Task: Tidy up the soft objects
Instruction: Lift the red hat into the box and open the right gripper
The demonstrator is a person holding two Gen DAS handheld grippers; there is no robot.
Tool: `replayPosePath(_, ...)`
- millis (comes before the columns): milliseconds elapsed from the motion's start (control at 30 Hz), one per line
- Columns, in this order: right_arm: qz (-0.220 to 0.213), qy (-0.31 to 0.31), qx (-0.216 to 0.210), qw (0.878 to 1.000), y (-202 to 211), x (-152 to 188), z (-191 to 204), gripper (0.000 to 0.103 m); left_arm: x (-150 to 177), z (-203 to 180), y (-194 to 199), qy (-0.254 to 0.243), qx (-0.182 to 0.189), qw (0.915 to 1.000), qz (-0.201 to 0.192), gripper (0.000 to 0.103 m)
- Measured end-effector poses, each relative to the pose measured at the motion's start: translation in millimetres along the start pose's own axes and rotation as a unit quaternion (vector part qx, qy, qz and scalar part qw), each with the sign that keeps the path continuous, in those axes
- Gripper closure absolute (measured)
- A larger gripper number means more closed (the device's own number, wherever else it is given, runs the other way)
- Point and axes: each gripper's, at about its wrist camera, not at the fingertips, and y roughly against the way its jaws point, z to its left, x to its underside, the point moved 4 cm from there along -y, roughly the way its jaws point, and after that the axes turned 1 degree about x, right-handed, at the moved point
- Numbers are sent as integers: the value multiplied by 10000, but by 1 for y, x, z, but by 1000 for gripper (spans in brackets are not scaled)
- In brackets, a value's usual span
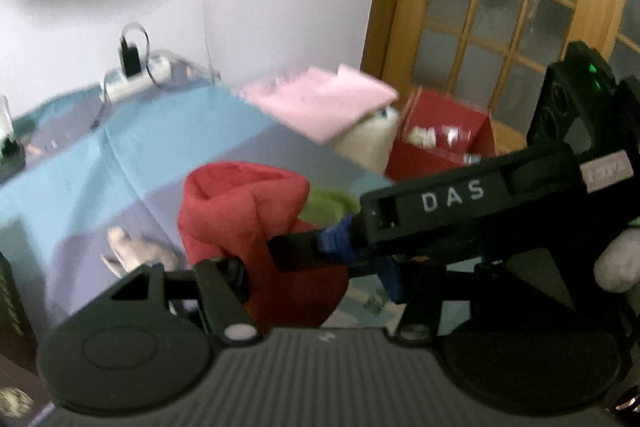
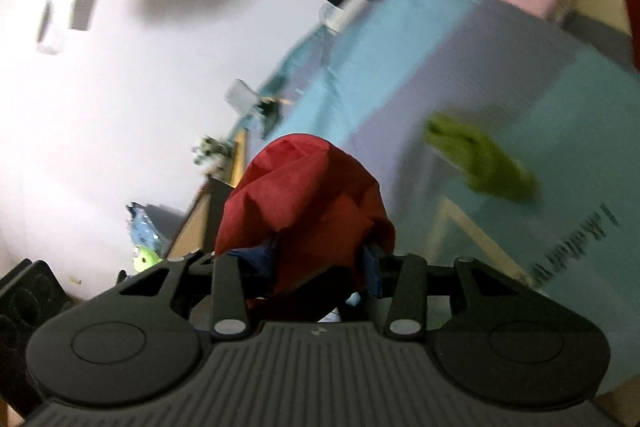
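A bunched red cloth [image 1: 240, 211] hangs above the blue and lilac bed sheet [image 1: 120, 147], held from two sides. In the left wrist view my left gripper [image 1: 312, 273] has its jaws closed on the lower part, though its right pad is partly hidden. My right gripper [image 1: 304, 247] reaches in from the right and pinches the same cloth with its blue pads. In the right wrist view the red cloth [image 2: 304, 195] bulges up between the fingers of my right gripper [image 2: 308, 259]. A green cloth [image 2: 480, 159] lies crumpled on the sheet. A folded pink cloth [image 1: 320, 99] rests at the far edge.
A white power strip [image 1: 136, 79] with a black plug sits by the wall. A cream cushion [image 1: 364, 143] lies under the pink cloth, and a red box [image 1: 440, 131] stands beyond the bed. A small beige soft toy [image 1: 132, 251] lies near left. A glazed wooden door [image 1: 500, 7] stands at right.
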Motion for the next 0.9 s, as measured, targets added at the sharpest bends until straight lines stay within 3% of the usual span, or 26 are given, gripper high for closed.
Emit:
replayPosePath(200,-199,535,-619,9964,-24,-15,70,76,-26,23,54,-15,-254,9971,-721,48)
replayPosePath(467,-6,1168,-1214,9857,-103,-3,153,75,-37,97,132,-36,-1154,9826,-1455,46)
replayPosePath(700,427,1317,-967,9856,-179,24,181,75,-5,179,158,544,-1619,9763,-1325,46)
replayPosePath(900,560,1523,-414,9859,-212,41,186,75,28,240,148,1269,-1381,9772,-989,38)
